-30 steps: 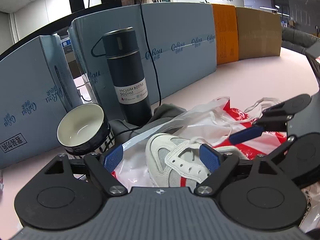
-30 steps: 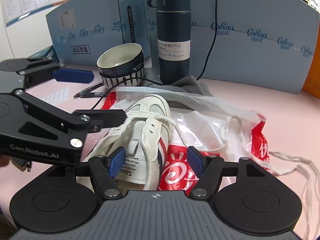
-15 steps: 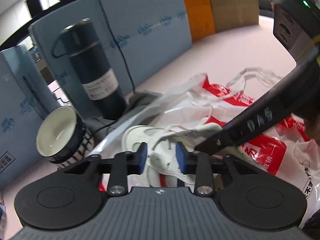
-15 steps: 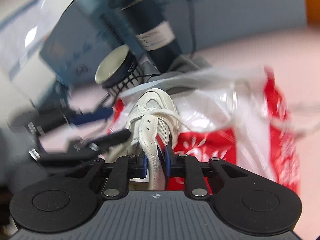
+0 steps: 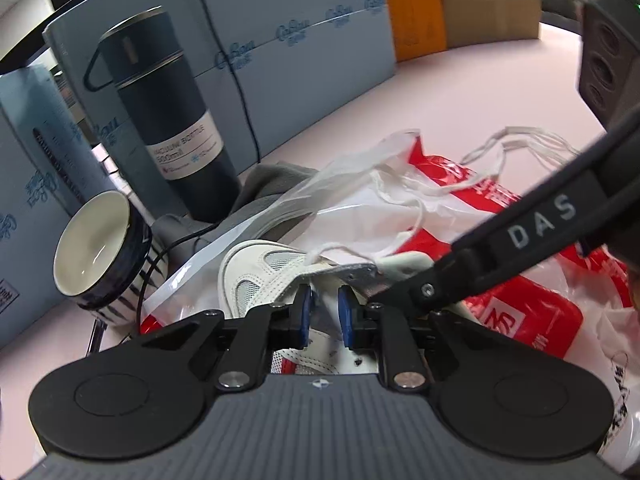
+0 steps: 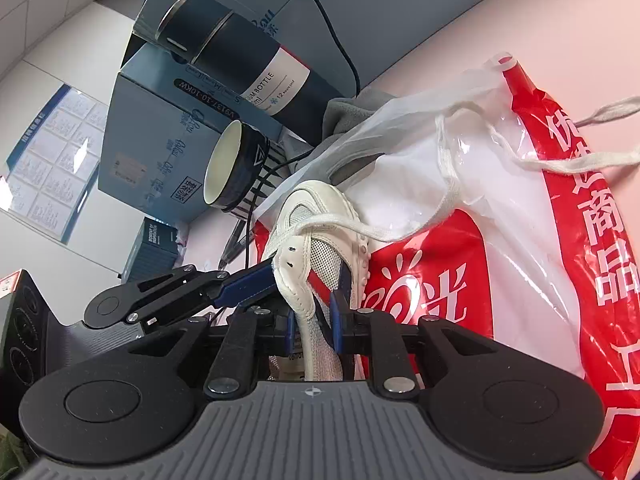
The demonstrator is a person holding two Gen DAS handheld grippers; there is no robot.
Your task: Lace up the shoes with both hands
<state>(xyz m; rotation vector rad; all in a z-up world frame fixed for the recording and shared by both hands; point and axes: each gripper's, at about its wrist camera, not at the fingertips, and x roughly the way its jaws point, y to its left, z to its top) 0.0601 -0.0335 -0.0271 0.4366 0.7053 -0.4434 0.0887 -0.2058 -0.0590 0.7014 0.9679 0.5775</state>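
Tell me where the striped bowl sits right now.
The striped bowl sits at the left of both wrist views, on the pink table beside the dark vacuum bottle and in front of the blue boxes, beyond the white shoe.

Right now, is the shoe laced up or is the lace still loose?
Mostly unlaced. The white lace leaves the shoe near the toe and trails loose across the plastic bag; the eyelets nearer the camera sit empty.

pink table [image 5: 460, 92] | on it: plastic bag [image 5: 516, 312]; vacuum bottle [image 5: 176, 128]; bowl [image 5: 100, 252]; boxes [image 5: 304, 52]
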